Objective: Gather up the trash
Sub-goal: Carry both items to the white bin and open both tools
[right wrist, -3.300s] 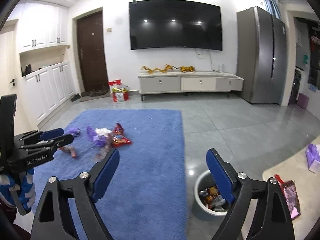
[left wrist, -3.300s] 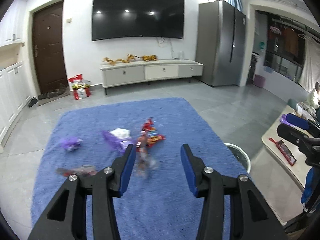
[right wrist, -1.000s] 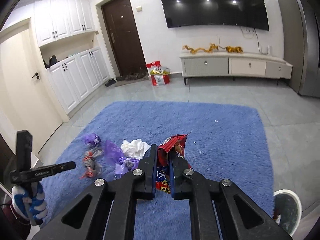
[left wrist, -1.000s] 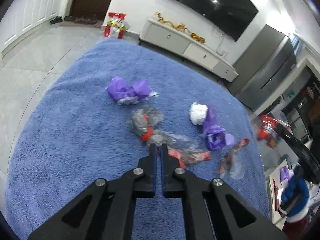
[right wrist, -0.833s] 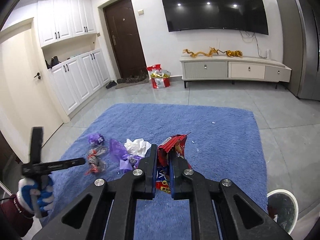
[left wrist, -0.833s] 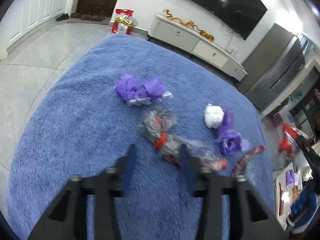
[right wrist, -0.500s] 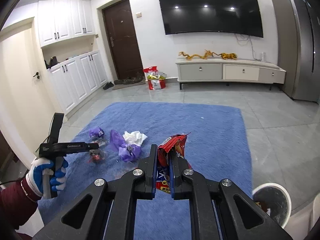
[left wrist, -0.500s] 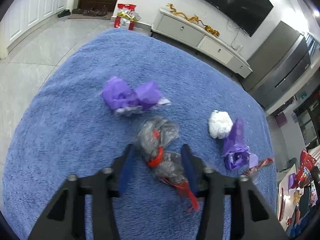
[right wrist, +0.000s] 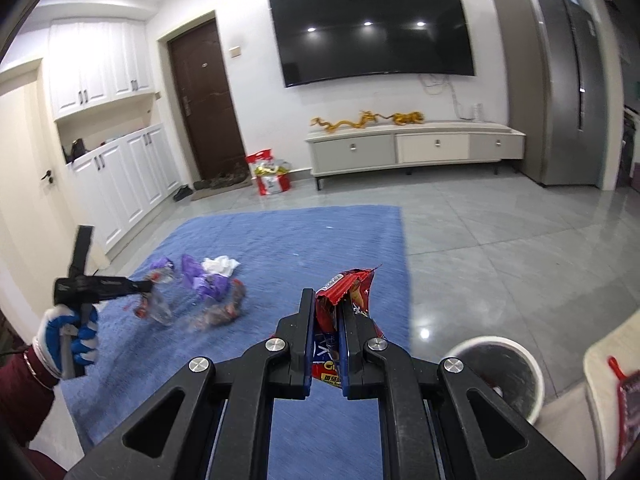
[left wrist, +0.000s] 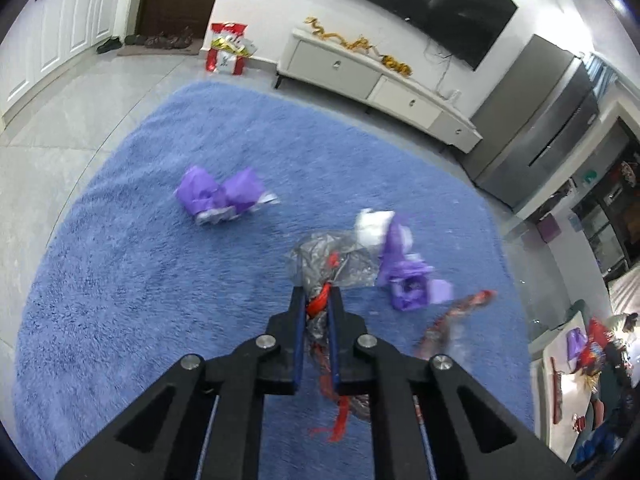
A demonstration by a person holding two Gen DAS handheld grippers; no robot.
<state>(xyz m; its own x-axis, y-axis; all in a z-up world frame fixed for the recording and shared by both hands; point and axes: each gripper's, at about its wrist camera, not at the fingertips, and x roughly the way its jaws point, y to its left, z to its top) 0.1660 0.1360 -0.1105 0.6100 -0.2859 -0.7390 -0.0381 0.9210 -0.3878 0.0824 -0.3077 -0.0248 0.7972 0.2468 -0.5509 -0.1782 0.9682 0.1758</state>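
Half a second ago the left gripper (left wrist: 316, 300) stood open astride the clear plastic wrapper (left wrist: 332, 264) with its red strip; now its jaws have closed almost together on that wrapper, which bunches out beyond the tips and trails red shreds below them. Whether the wrapper is already off the blue rug (left wrist: 120, 280) is hard to say from the blurred left wrist view; the right wrist view, where the left gripper (right wrist: 144, 286) shows at the far left, suggests it hangs just above the pile. The right gripper (right wrist: 326, 312) is unchanged in its hold: its jaws are pinched on the red snack bag (right wrist: 352, 292), held upright in the air over the rug's near edge. The white bin (right wrist: 500, 376) stands on the grey tiles off the rug, down to the right of that gripper and near it. So both grippers seem loaded, and my judgement is that the next step is to carry both pieces over to the bin and let them go. Left on the rug are a crumpled purple wrapper (left wrist: 220, 196) well to the left, a white tissue (left wrist: 374, 222) touching a second purple wrapper (left wrist: 408, 280), and a dark red-edged wrapper (left wrist: 452, 320) nearer the right edge, so several more trips look needed.
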